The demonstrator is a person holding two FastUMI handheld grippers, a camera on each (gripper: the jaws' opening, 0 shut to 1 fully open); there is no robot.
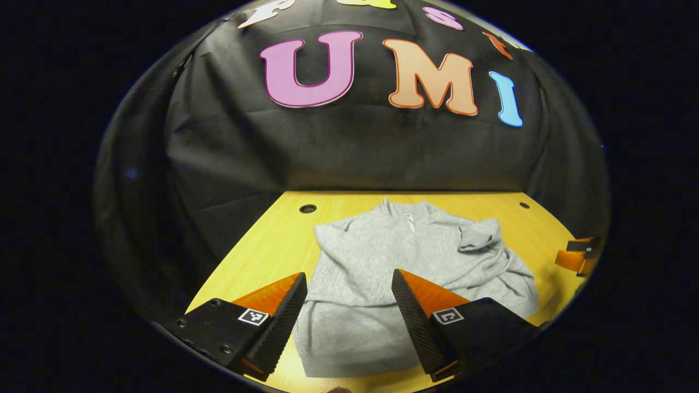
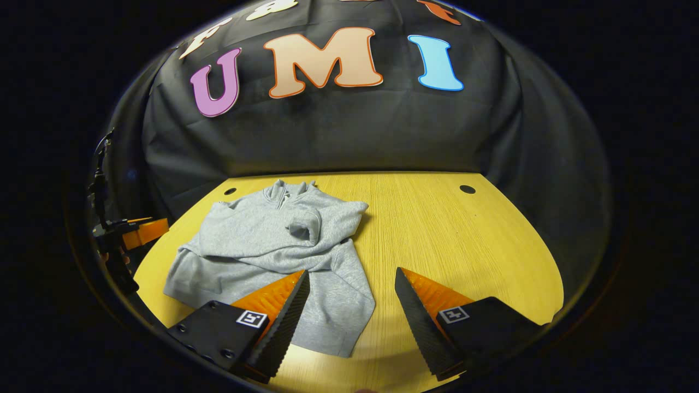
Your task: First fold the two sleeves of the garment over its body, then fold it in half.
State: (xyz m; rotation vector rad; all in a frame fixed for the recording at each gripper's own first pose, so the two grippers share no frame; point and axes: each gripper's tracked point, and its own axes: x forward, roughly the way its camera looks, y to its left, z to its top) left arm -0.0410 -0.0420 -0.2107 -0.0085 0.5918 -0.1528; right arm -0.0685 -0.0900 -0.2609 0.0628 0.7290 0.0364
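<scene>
With both sleeves lying over the grey garment (image 1: 382,273) on the worktop (image 2: 437,229), we hover both grippers, fingers wide and empty, judging the half-fold next: grasp its near hem.

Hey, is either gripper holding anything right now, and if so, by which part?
Nothing is held. The left gripper and the right gripper both stand open above the grey fleece pullover, which lies on the yellow wooden table.
</scene>
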